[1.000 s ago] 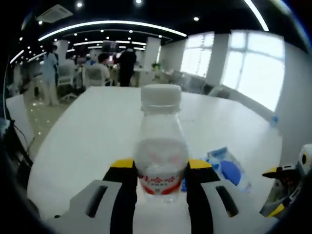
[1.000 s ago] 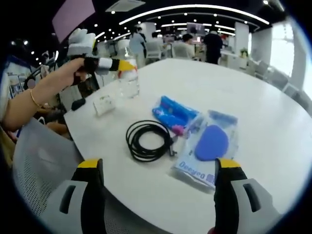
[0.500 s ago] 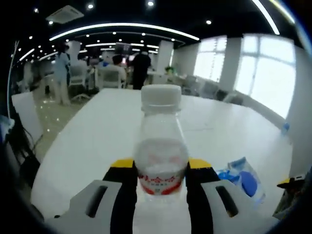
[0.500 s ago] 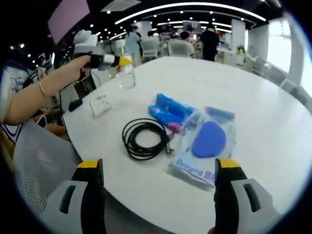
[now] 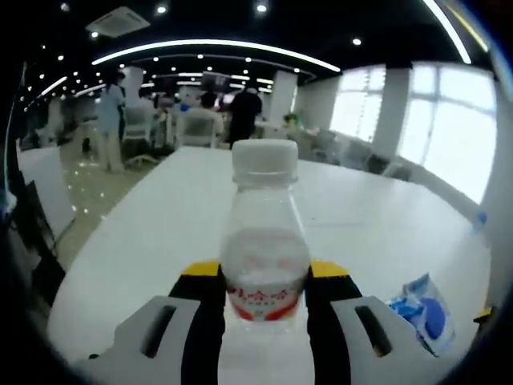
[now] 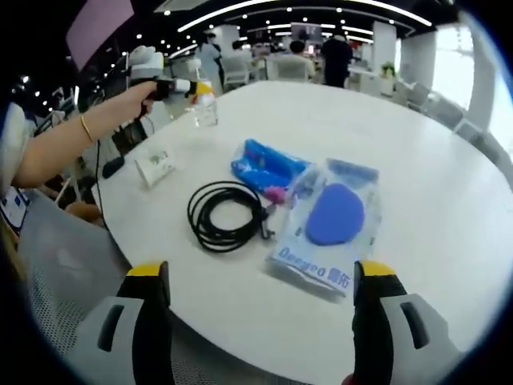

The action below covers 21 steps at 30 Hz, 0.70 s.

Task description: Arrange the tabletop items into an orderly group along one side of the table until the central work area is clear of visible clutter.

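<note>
My left gripper (image 5: 264, 293) pinches a clear water bottle (image 5: 264, 241) with a white cap and red label, upright between its jaws over the white table (image 5: 160, 216). My right gripper (image 6: 260, 277) hangs with jaws spread wide over the near table edge. Beyond it lie a coiled black cable (image 6: 224, 215), a blue packet (image 6: 264, 164), a clear bag holding a blue pad (image 6: 330, 218), and farther left a small white card (image 6: 156, 166).
</note>
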Motion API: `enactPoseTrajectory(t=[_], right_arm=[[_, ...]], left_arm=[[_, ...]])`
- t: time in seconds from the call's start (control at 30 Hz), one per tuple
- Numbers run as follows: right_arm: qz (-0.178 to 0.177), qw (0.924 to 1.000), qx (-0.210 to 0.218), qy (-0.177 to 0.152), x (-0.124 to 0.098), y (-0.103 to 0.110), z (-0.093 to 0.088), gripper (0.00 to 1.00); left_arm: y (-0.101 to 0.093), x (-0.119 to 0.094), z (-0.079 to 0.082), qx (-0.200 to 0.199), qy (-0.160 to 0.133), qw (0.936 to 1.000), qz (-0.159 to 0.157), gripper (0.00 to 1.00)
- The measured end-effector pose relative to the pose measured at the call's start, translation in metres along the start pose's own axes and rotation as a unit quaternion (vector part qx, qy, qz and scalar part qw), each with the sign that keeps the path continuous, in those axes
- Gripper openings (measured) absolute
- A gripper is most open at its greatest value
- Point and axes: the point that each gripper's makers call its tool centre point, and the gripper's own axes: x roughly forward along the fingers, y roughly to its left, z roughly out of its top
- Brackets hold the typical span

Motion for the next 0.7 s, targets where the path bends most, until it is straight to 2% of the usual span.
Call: enactPoseTrajectory(t=[0.23, 0.27, 0.5, 0.7], right_arm=[[-0.009, 0.9999, 0.006, 0.012, 0.001, -0.004, -0.006, 0.94], [-0.010, 0.9998, 0.006, 0.013, 0.001, -0.005, -0.006, 0.94], [-0.007, 0.9998, 0.004, 0.020, 0.002, -0.003, -0.009, 0.94], [-0.012, 0.9996, 0.005, 0.024, 0.002, -0.006, -0.010, 0.93]], left_arm=[[0.014, 0.015, -0.009, 0.041, 0.006, 0.9988, 0.024, 0.36], [0.021, 0.017, -0.010, 0.043, 0.007, 0.9982, 0.040, 0.36], [0.034, 0.028, -0.013, 0.029, 0.003, 0.9983, 0.051, 0.36], [0.037, 0.030, -0.017, 0.043, 0.000, 0.9972, 0.061, 0.36]])
